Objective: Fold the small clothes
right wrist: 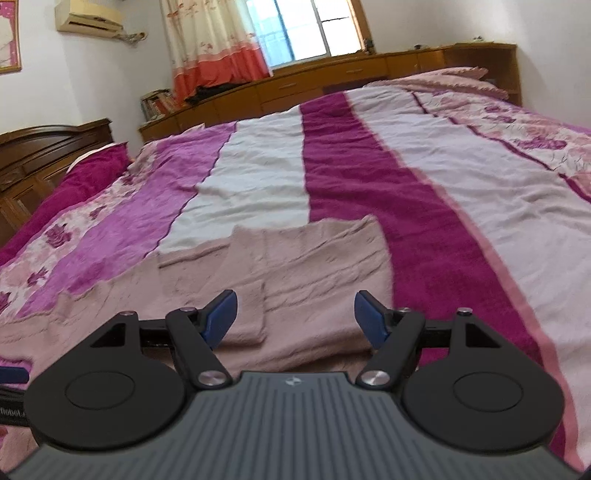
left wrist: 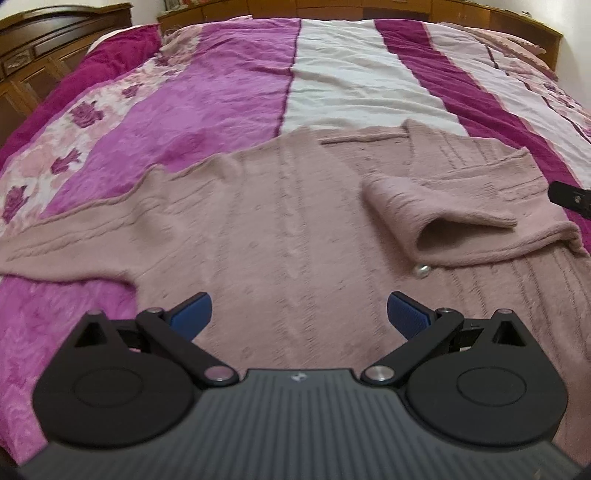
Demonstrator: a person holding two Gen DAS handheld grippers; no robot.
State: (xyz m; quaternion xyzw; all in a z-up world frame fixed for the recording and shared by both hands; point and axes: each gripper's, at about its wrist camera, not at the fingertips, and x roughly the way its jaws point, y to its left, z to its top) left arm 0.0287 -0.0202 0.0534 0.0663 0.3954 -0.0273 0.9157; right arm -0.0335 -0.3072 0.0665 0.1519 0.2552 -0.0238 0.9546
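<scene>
Left wrist view: pink knit cardigan point(left wrist: 280, 221) lies flat at the bed's point(left wrist: 343, 77) near edge, right sleeve point(left wrist: 424, 210) folded in. Soft, light, floppy; best pinched at a hem or cuff. Left gripper point(left wrist: 298, 316) jaws wide, empty; right gripper point(right wrist: 295, 316) likewise.

The sweater point(left wrist: 280, 221) lies spread flat on the bedspread point(left wrist: 229, 85), at its near end. One sleeve point(left wrist: 436, 210) is folded inward and rests on the sweater body, right of centre in the left wrist view. A button point(left wrist: 422, 271) lies at the sleeve's near edge. Beyond the bed stands a cabinet point(right wrist: 332, 79), with a window point(right wrist: 306, 26) above it. A headboard point(right wrist: 48, 147) stands left.
</scene>
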